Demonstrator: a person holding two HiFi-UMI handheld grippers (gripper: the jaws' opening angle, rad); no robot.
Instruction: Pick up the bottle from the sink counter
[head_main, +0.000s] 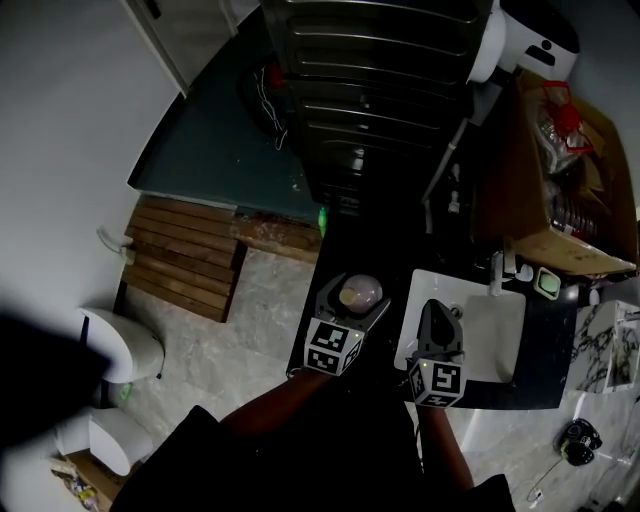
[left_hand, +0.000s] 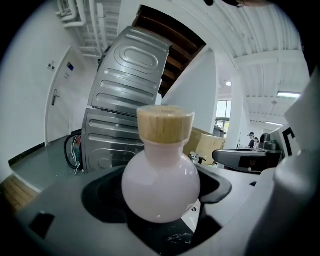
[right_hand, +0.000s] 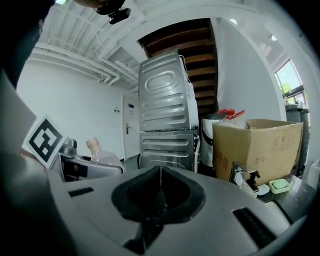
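A round pale pink bottle (left_hand: 161, 187) with a wooden cork stopper (left_hand: 165, 124) sits upright between the jaws of my left gripper (left_hand: 162, 215), which is shut on its belly. In the head view the same bottle (head_main: 359, 293) is held in the air by the left gripper (head_main: 350, 305), left of the sink counter (head_main: 545, 385). My right gripper (head_main: 437, 335) hovers over the white sink basin (head_main: 500, 330); its jaws meet with nothing between them. From the right gripper view (right_hand: 159, 197) the bottle (right_hand: 102, 155) shows at the left.
Stacked steel machines (head_main: 380, 90) stand ahead. A cardboard box (head_main: 570, 190) sits at the right on the counter, with a tap (head_main: 497, 268) and a green soap dish (head_main: 548, 284) by the basin. A toilet (head_main: 125, 350) and wooden slats (head_main: 185, 258) are on the left.
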